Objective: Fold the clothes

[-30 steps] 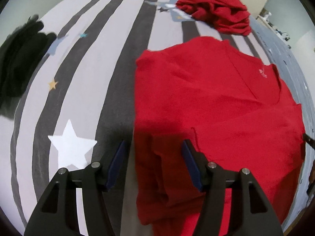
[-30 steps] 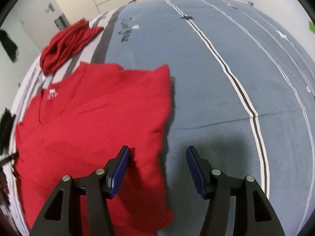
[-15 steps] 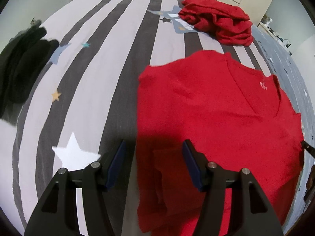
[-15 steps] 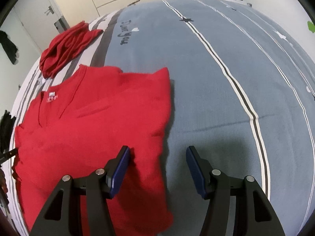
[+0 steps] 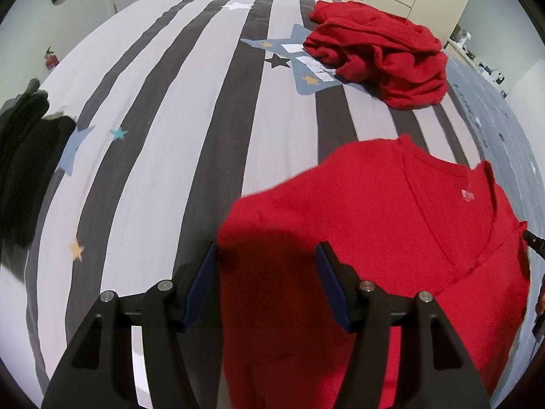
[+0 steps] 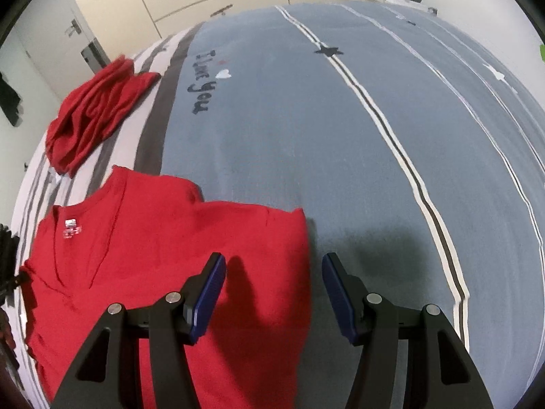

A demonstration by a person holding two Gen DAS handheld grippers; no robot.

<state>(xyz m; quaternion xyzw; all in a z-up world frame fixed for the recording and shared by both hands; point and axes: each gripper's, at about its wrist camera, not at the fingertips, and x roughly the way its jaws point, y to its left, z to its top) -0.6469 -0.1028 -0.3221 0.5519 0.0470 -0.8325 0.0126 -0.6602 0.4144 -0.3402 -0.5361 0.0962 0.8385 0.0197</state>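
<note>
Travelled up along the red shirt [image 5: 391, 238] toward its collar end since a second ago, both grippers together; more of the striped bedspread [image 5: 177, 129] came into the left wrist view, the "I love you" lettering [image 6: 203, 83] into the right. Hung over the shirt's left shoulder edge, left gripper [image 5: 269, 281], jaws about half apart, blue pads [image 5: 199, 284] clear of the cloth, nothing gripped. Hung over the opposite edge, right gripper [image 6: 274, 293], likewise about half apart and empty, one pad above red fabric, the other above the blue-grey cover [image 6: 340, 136]. Lay spread flat, collar away from the cameras, straddling the striped and blue-grey halves of the bed. Sat crumpled further up the bed, well apart: a second red garment [image 5: 381, 58]. Lay at the left edge: dark clothing [image 5: 24, 170].
</note>
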